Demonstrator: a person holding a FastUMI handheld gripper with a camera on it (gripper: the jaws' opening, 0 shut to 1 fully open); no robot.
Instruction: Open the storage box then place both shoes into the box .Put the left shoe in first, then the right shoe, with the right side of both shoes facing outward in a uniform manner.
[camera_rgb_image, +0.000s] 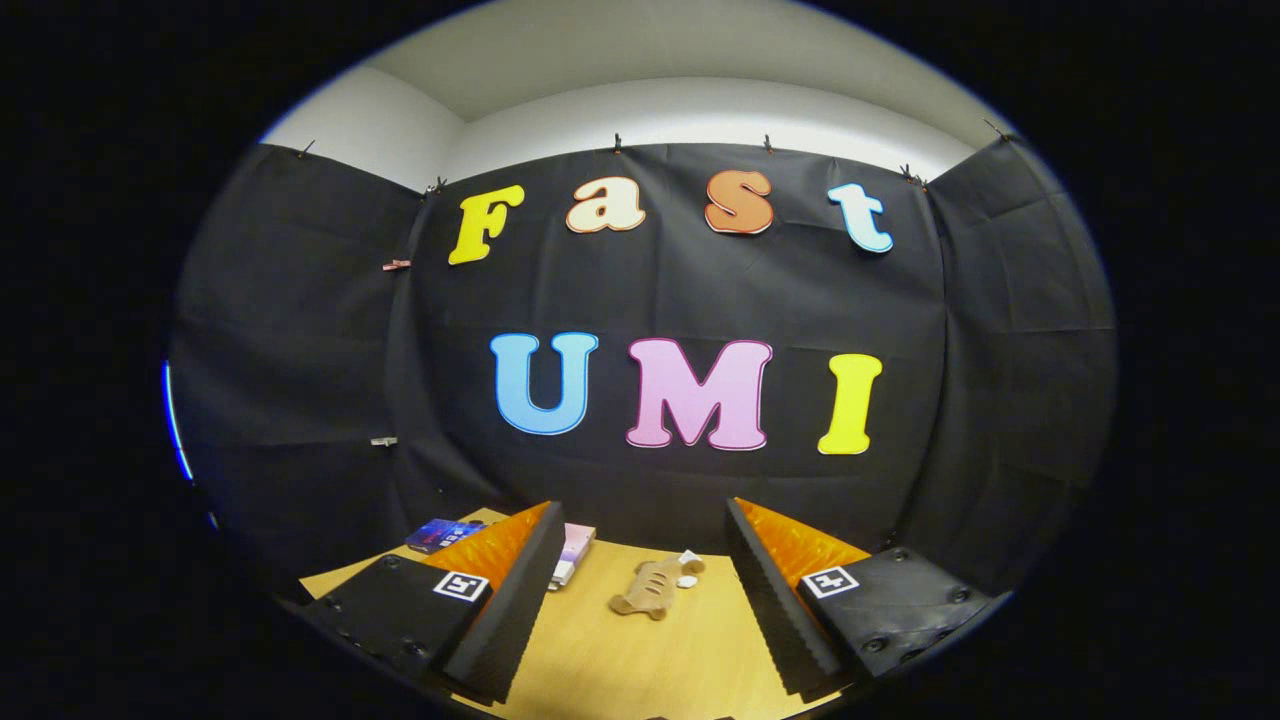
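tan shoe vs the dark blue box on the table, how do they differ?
Colour: the tan shoe is light brown with open straps; the dark blue box is dark and printed.
Shape: the shoe is rounded and irregular; the box is flat and rectangular.
Place: the shoe lies ahead of the open gripper, in line with the gap between its fingers; the box sits beyond one finger, near the booth wall.
Shared: both rest on the wooden table, untouched.

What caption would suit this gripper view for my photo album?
Open gripper raised over a wooden table, a tan shoe lying beyond its fingers.
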